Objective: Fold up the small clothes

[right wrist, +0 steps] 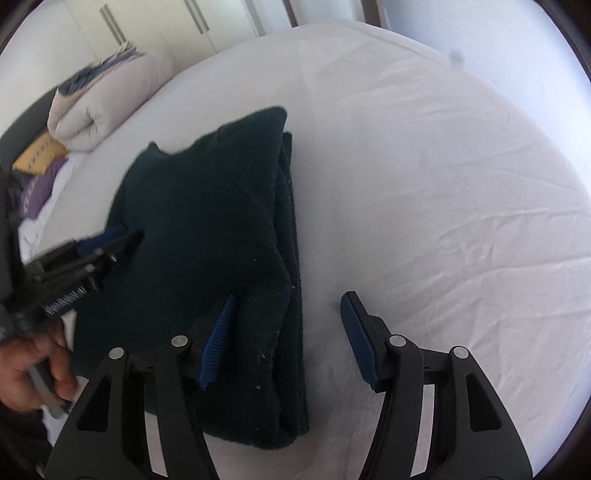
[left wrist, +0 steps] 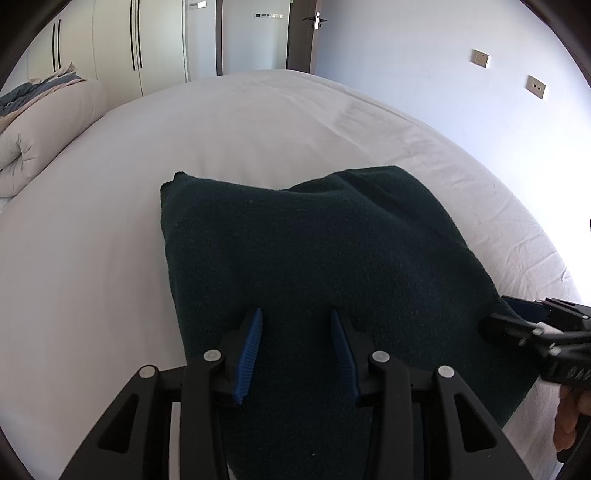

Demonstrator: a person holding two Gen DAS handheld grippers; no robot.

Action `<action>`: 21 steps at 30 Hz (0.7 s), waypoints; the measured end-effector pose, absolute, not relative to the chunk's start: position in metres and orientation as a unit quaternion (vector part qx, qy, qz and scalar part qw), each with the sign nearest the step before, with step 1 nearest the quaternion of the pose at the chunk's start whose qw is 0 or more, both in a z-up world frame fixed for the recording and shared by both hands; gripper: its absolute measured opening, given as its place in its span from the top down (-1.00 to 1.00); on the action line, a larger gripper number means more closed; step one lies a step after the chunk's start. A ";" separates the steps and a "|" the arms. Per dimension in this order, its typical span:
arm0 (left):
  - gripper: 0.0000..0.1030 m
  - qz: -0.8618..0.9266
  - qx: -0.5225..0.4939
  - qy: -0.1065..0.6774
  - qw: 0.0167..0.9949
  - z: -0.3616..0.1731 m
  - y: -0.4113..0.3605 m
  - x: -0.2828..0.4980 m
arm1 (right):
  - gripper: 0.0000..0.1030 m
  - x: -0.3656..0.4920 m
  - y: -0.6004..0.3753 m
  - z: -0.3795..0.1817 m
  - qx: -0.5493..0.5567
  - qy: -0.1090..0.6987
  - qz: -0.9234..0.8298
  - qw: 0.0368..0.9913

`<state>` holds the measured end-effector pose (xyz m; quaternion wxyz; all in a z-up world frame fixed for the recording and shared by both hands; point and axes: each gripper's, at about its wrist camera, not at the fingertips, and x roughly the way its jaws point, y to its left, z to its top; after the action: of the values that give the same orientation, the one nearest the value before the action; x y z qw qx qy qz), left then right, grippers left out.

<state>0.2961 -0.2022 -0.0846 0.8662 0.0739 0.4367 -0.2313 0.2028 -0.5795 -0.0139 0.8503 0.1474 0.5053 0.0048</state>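
Ribbed blue pads (left wrist: 251,354) over folded dark knit garment (left wrist: 314,251).

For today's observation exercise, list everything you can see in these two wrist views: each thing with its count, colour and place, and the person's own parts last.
knitted garment: one, very dark green, folded, lying on the bed near the camera.
bed sheet: one, white, creased, covering the bed.
rolled duvet: one, beige, at the bed's far left edge.
yellow cushion: one, left edge, beside the duvet.
purple cloth: one, below the yellow cushion.
wardrobe doors: white with dark handles, back wall.
door: one, dark, behind the bed.
wall plates: two, grey, right wall.
left gripper: black, blue fingers apart over the garment.
right gripper: black, blue fingers apart astride the garment's right edge.
hand: one, holding the left gripper.
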 end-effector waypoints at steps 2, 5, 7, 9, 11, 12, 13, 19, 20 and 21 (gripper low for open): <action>0.16 -0.234 0.063 0.435 0.867 -0.080 -0.198 0.296 | -0.13 0.194 -0.591 0.001 0.171 0.488 0.006 0.856; -0.26 -0.251 -0.003 0.437 0.864 -0.064 -0.173 0.297 | -0.15 0.191 -0.609 0.019 0.200 0.472 0.021 0.858; -0.74 -0.229 -0.047 0.418 0.878 -0.052 -0.149 0.295 | -0.20 0.195 -0.617 0.024 0.222 0.477 0.045 0.849; -0.88 -0.221 -0.078 0.424 0.875 -0.052 -0.132 0.300 | -0.27 0.205 -0.619 0.021 0.242 0.492 0.071 0.833; -0.85 -0.225 -0.117 0.475 0.843 -0.070 -0.119 0.317 | -0.27 0.222 -0.622 0.012 0.266 0.507 0.072 0.816; -0.84 -0.226 -0.127 0.487 0.834 -0.076 -0.117 0.321 | -0.27 0.229 -0.622 0.006 0.278 0.515 0.078 0.807; -0.80 -0.228 -0.141 0.510 0.818 -0.089 -0.114 0.327 | -0.27 0.236 -0.624 -0.002 0.294 0.529 0.086 0.791; -0.63 -0.246 -0.153 0.546 0.786 -0.115 -0.131 0.339 | -0.30 0.262 -0.608 -0.028 0.322 0.547 0.120 0.764; -0.42 -0.257 -0.153 0.549 0.780 -0.115 -0.137 0.342 | -0.19 0.267 -0.607 -0.033 0.319 0.549 0.122 0.763; -0.40 -0.255 -0.150 0.554 0.778 -0.115 -0.141 0.343 | -0.07 0.272 -0.605 -0.034 0.314 0.552 0.122 0.763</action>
<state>0.3428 -0.1408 -0.1150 0.7782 -0.1503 0.5541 -0.2546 0.2716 -0.6049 -0.0340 0.7626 0.3137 0.5523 0.1221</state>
